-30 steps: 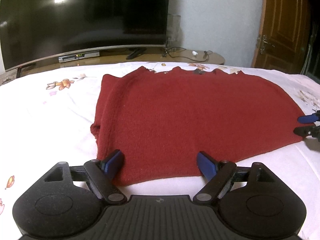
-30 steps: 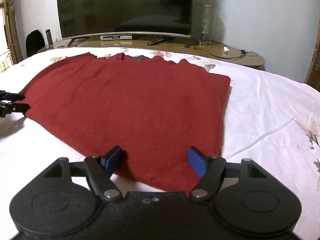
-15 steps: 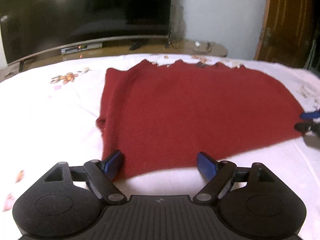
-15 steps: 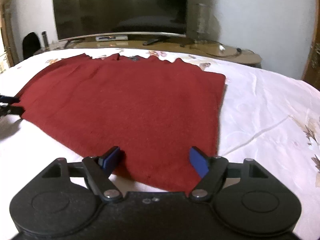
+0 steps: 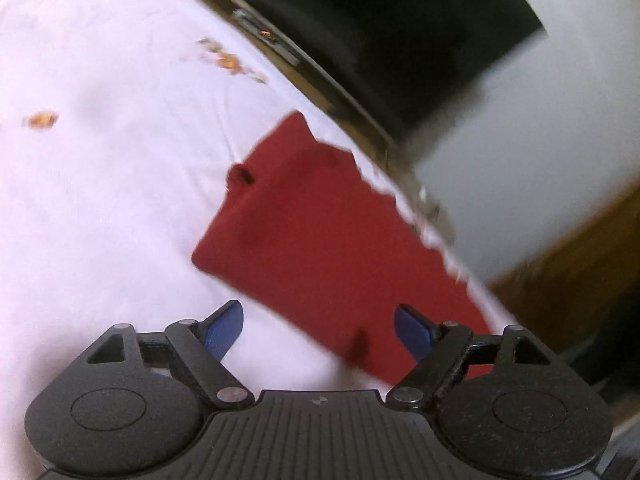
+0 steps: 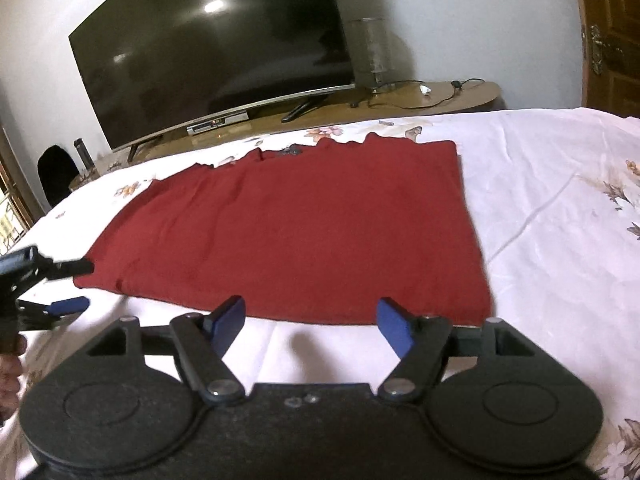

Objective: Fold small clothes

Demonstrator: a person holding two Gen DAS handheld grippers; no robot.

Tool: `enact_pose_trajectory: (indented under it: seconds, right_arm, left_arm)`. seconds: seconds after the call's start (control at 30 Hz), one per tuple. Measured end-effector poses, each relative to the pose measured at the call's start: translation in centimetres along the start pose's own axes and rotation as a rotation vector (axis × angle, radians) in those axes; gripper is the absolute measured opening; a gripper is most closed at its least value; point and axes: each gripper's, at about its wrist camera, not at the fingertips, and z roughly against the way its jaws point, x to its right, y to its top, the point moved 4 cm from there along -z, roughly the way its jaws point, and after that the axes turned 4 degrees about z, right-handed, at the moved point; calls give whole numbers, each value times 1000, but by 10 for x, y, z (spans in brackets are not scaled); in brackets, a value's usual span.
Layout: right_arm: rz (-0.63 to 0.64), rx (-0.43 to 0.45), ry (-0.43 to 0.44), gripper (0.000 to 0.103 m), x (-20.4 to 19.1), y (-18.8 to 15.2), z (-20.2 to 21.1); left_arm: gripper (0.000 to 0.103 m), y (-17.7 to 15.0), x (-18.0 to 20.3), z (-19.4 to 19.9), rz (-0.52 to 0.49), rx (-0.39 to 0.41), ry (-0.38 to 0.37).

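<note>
Both tongs released: right tongs [image 6: 310, 322] poised at the near hem of the red sweater [image 6: 304, 224]; left tongs [image 5: 318, 330] tilted, just off its left corner. Sweater lies flat on the floral bed sheet [image 6: 560, 200], toward the bed's television [image 6: 216, 48] edge.

- One red garment [image 6: 304, 224], spread flat on the bed.
- One white bedsheet [image 6: 552, 200] with flower prints.
- Two grippers: the right gripper [image 6: 310, 322] and the left gripper [image 5: 318, 326], each with two blue-tipped fingers held wide apart.
- One dark television [image 6: 216, 48].
- One wooden TV stand [image 6: 460, 94].
- One clear glass vase [image 6: 370, 54].
- One set-top box [image 6: 218, 123].
- One wooden door [image 6: 612, 32].
</note>
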Motion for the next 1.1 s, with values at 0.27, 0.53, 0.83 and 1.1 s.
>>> enact_pose_trajectory:
  seconds: [0.27, 0.53, 0.83, 1.1]
  right_arm:
    - [19, 6, -1, 71, -6, 15, -7]
    - [28, -10, 20, 71, -19, 24, -34]
    - [53, 6, -13, 30, -29, 65, -85]
    - [187, -73, -58, 16, -61, 69, -146]
  left_arm:
    - [54, 9, -12, -21, 173, 105, 14]
    - [15, 12, -26, -40, 302, 165, 24]
    - [8, -1, -32, -29, 310, 232, -92]
    - [9, 4, -33, -26, 268, 213, -93]
